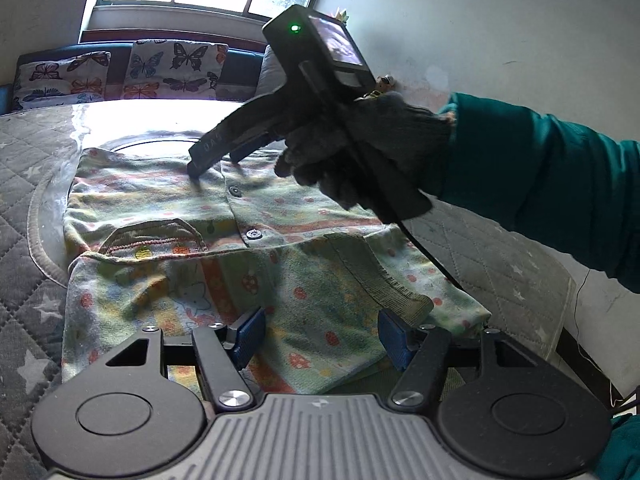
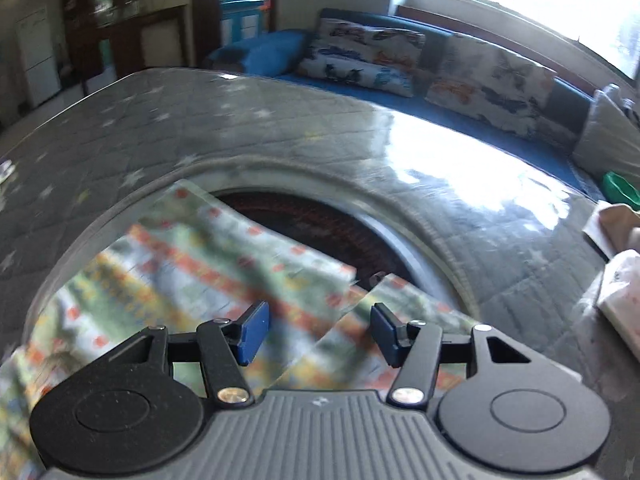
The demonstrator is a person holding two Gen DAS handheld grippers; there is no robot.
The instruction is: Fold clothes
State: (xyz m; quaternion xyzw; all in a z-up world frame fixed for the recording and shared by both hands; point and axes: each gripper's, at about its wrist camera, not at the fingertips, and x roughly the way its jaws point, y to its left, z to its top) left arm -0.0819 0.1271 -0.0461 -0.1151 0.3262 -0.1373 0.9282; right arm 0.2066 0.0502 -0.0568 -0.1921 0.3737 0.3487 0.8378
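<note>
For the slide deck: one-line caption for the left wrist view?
Open left gripper over a half-folded patterned shirt while the right gripper touches its collar end.

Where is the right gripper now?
In the left wrist view, the right gripper is centre-frame, tips on the patterned shirt near its button placket.

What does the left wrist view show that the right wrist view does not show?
Only the left wrist view shows the gloved right hand, the garment's snap buttons and its corduroy pocket. Only the right wrist view shows a green object and a blue pillow. Both show the patterned garment, quilted cover and butterfly cushions.
</note>
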